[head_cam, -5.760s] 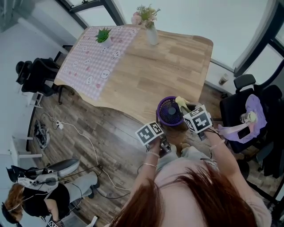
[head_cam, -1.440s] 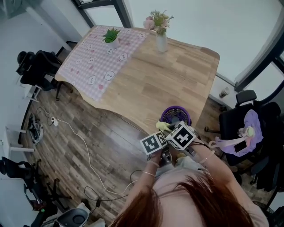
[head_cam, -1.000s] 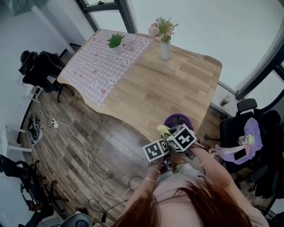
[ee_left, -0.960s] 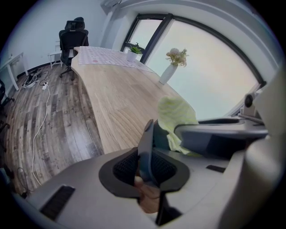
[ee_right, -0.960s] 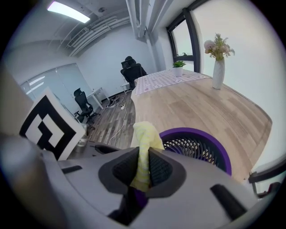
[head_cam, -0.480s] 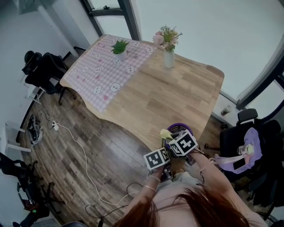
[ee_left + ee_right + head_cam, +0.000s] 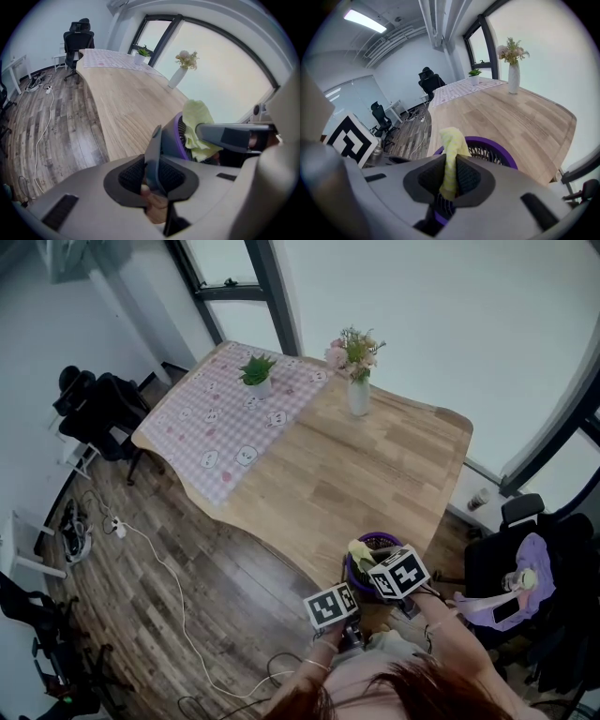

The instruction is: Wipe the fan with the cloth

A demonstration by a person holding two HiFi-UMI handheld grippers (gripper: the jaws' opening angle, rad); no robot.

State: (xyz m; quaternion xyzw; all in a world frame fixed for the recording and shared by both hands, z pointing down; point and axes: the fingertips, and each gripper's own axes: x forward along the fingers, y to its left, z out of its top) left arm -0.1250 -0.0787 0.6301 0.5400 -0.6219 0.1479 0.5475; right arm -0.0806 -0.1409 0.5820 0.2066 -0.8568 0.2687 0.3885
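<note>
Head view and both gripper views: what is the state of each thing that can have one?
Round purple fan: held by its dark flat part, at the wooden table's near edge.
Yellow cloth: bunched, against the fan's grille.
Left gripper: jaws shut on the fan.
Right gripper: jaws shut on the cloth.
White flower vase: upright.
</note>
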